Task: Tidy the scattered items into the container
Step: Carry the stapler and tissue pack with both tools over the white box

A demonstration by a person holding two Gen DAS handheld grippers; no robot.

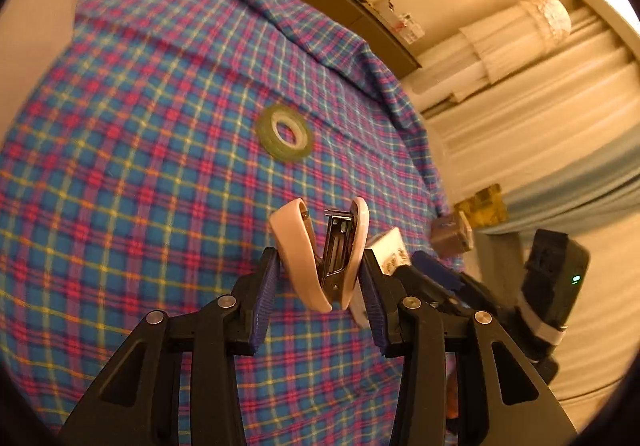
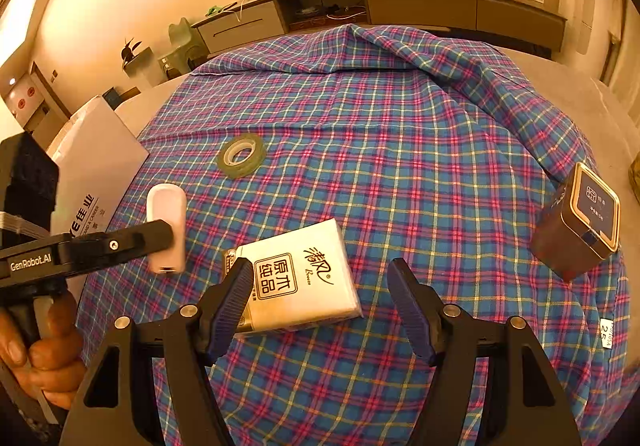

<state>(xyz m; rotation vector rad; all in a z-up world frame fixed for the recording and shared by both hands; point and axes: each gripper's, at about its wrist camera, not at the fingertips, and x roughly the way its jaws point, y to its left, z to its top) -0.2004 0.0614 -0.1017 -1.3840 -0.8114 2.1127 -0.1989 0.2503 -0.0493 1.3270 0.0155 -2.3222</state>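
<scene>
My left gripper (image 1: 320, 274) is shut on a pale pink stapler (image 1: 320, 250), held above the plaid cloth with its two halves gaping; it also shows in the right wrist view (image 2: 166, 230). A green tape roll (image 1: 285, 131) lies flat on the cloth ahead; it shows in the right wrist view (image 2: 241, 156) too. My right gripper (image 2: 320, 292) is open and empty, its fingers either side of a white tissue pack (image 2: 304, 274) that lies on a flat box. A dark tin with a gold-rimmed lid (image 2: 580, 222) stands at the right edge.
The plaid tablecloth (image 2: 400, 150) has folds at the back and right. A white carton (image 2: 96, 166) stands left of the table. A low cabinet (image 2: 420, 6) runs along the far wall. Curtains (image 1: 540, 118) hang at the right.
</scene>
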